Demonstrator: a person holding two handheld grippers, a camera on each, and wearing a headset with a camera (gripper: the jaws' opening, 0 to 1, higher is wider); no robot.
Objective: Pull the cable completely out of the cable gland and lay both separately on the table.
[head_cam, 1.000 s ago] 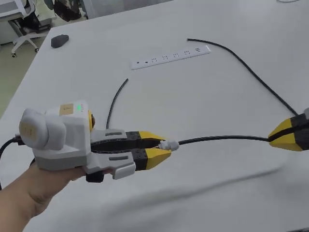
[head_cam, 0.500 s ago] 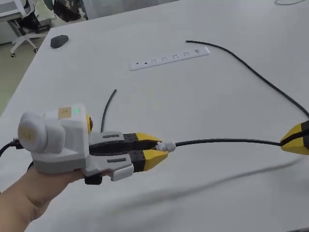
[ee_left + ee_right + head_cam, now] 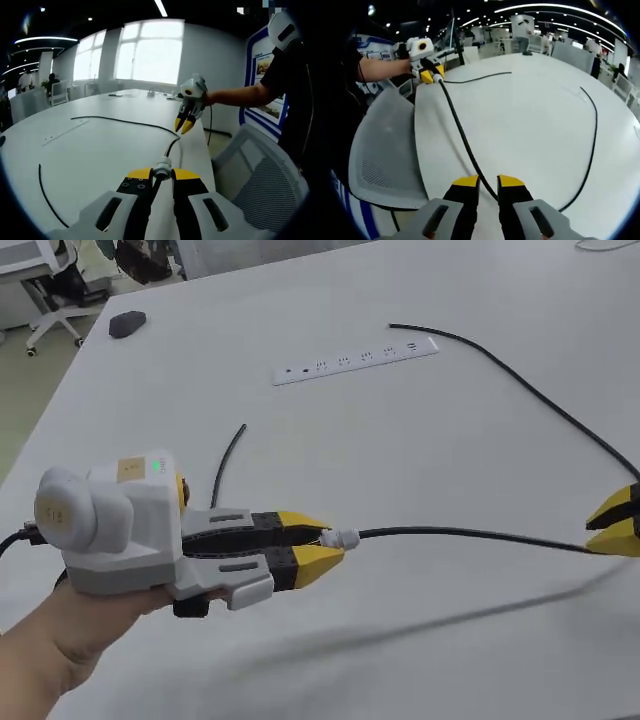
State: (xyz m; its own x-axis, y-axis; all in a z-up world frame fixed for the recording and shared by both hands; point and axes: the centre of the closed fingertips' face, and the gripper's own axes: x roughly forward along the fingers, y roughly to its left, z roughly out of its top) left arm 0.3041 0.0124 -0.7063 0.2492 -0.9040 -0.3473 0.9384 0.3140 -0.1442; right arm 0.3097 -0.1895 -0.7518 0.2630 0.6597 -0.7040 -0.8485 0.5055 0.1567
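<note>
the left gripper (image 3: 330, 541) is clamped on the white gland (image 3: 343, 538) above the table (image 3: 400, 440), the cable (image 3: 470, 533) threaded through it. the right gripper (image 3: 605, 528) sits slightly open around the cable, gripping nothing; a pull now would likely just slip along it.

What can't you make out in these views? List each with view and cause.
- Head view: right claw cut off by the picture's edge.
- Left gripper view: left claw covers the rear of the cable gland; cable length inside unknown.
- Head view: dark object, upper left, too small to identify.
</note>
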